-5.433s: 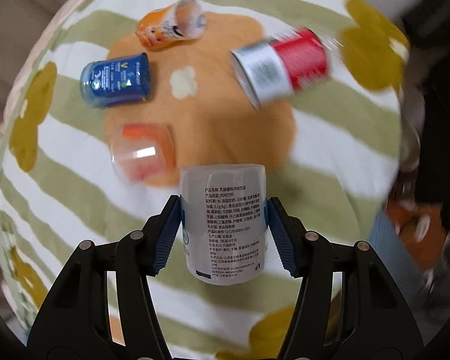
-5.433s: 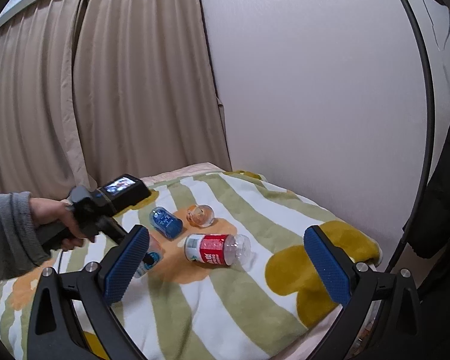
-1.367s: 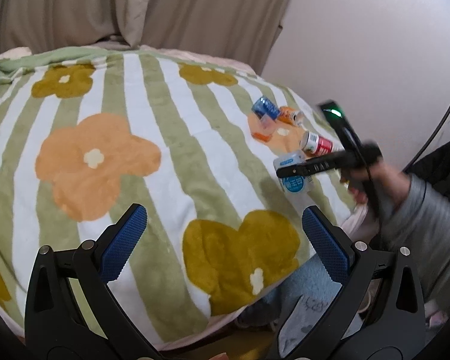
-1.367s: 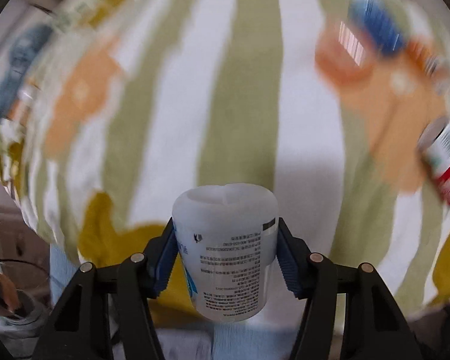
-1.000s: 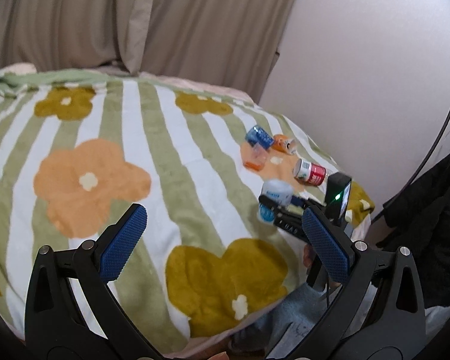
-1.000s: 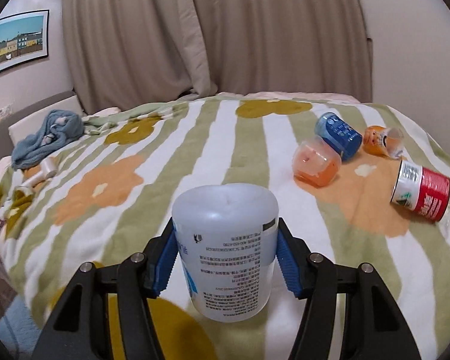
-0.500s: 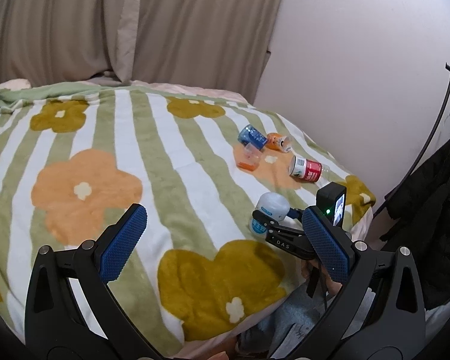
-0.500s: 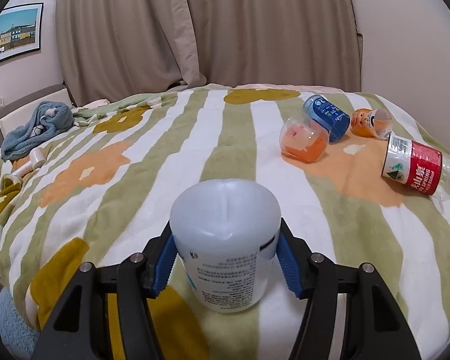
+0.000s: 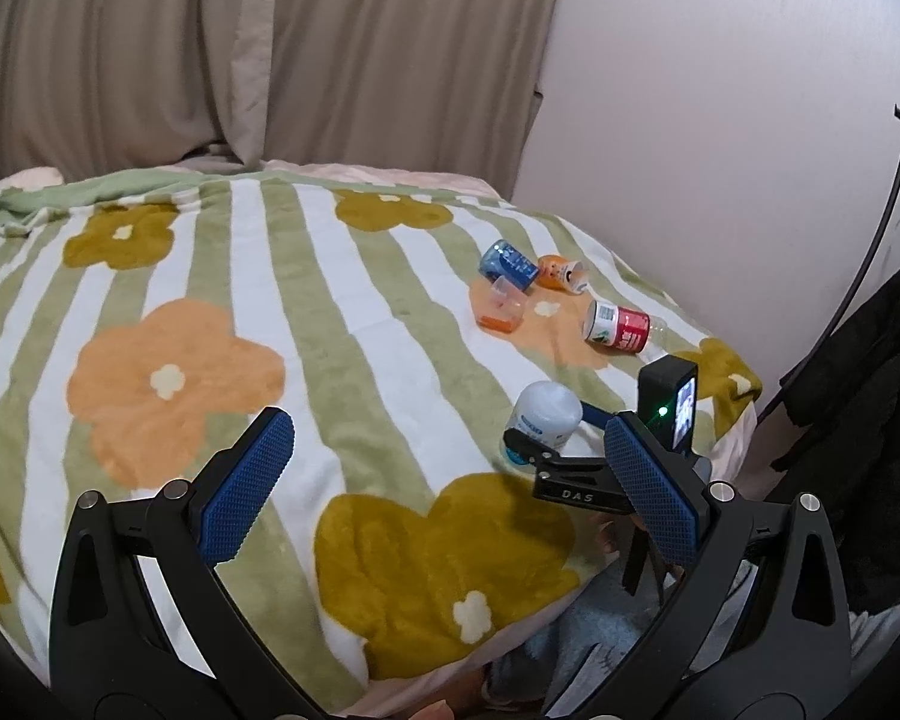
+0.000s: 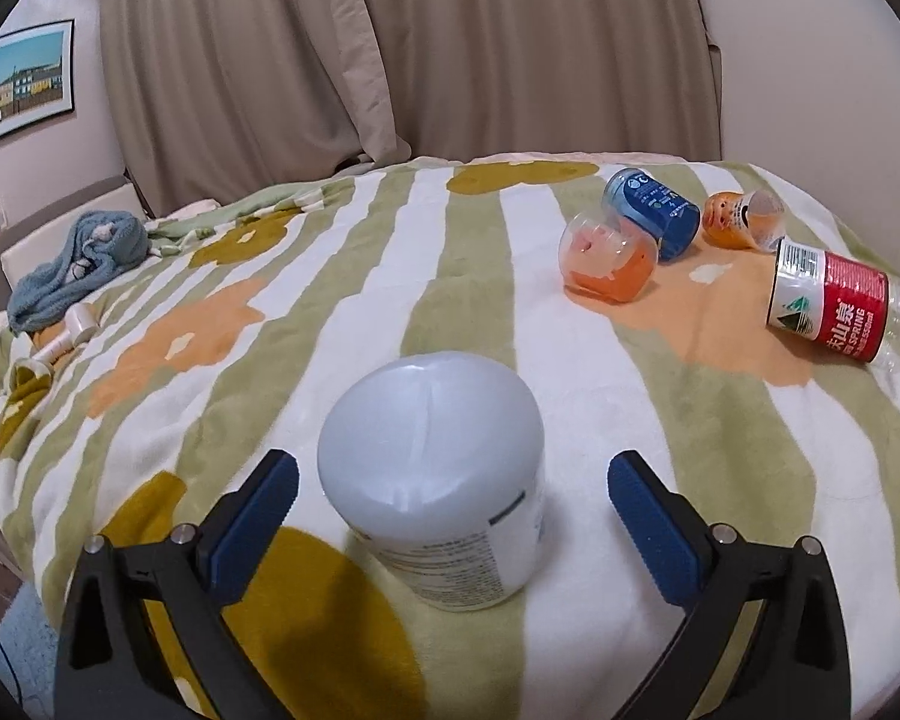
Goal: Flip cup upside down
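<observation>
Half a second ago the right gripper (image 10: 453, 501) was clamped on the cup (image 10: 435, 480); its blue pads now stand wide apart, clear of the cup on both sides. Five seconds back the left gripper (image 9: 450, 474) held that same cup, and it now hangs spread wide with nothing between its pads, well to the near left of the scene.

From large to small: the blanket (image 10: 360, 276), striped green and white with orange and mustard flowers, covers the bed. On it the cup stands upside down, closed base up, near the near edge, half on a mustard flower and half on a white stripe, with its printed label facing the right wrist camera. In the left wrist view the cup (image 9: 543, 417) sits just beyond the right gripper's black frame.

Far right of the cup lie a red bottle (image 10: 834, 306), a blue can (image 10: 654, 213), a clear orange cup (image 10: 609, 264) and a small orange bottle (image 10: 741, 219), all on their sides, unmoved. A blue cloth (image 10: 81, 264) lies at the far left.
</observation>
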Demonstrator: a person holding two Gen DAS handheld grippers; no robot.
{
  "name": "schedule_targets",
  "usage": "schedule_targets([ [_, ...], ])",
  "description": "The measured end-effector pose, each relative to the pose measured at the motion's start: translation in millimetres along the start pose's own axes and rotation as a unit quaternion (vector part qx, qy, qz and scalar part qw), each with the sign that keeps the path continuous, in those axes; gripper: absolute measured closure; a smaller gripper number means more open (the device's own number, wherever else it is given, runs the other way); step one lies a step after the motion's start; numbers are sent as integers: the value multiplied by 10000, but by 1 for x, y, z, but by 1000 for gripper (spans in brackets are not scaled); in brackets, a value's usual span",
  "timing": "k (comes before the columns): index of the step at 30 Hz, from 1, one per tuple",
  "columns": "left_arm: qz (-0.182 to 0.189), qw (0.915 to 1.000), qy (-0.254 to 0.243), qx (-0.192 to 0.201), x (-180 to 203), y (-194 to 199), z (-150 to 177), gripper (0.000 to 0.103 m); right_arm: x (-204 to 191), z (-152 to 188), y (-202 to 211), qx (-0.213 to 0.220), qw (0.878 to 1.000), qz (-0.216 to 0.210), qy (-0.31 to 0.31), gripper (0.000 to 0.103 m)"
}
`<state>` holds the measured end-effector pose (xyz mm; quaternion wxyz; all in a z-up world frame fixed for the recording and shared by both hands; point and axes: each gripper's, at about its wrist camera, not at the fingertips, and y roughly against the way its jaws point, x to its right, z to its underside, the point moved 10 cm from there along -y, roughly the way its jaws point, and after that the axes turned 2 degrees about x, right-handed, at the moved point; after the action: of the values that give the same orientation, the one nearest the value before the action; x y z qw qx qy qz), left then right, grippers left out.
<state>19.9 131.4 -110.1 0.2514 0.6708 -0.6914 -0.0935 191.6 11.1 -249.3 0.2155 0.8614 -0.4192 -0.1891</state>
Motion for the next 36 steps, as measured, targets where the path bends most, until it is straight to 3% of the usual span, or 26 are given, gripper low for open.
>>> schedule_targets([
  [6, -92, 9998, -121, 104, 1, -3, -6, 0, -2, -12, 35, 218, 9996, 112, 137, 0],
  [10, -198, 9980, -366, 475, 8, -2, -33, 0, -2, -44, 95, 612, 9953, 707, 270, 0],
  [16, 27, 9878, -856, 1298, 44, 4, -92, 0, -11, -110, 203, 1567, 9722, 1662, 522, 0],
  [20, 77, 9807, -1064, 1636, 62, 6, -109, 0, -7, -133, 246, 1811, 9561, 2266, 423, 0],
  [24, 91, 9800, -1072, 1671, 69, 0, -106, 0, 3, -130, 269, 1968, 9445, 2627, 100, 0],
  [28, 20, 9783, -1219, 1677, 71, -2, -98, 0, 17, -116, 275, 1986, 9417, 2704, -244, 0],
  [36, 81, 9797, -1113, 1668, 70, -1, -95, 0, 21, -114, 282, 2013, 9347, 2923, -181, 0],
])
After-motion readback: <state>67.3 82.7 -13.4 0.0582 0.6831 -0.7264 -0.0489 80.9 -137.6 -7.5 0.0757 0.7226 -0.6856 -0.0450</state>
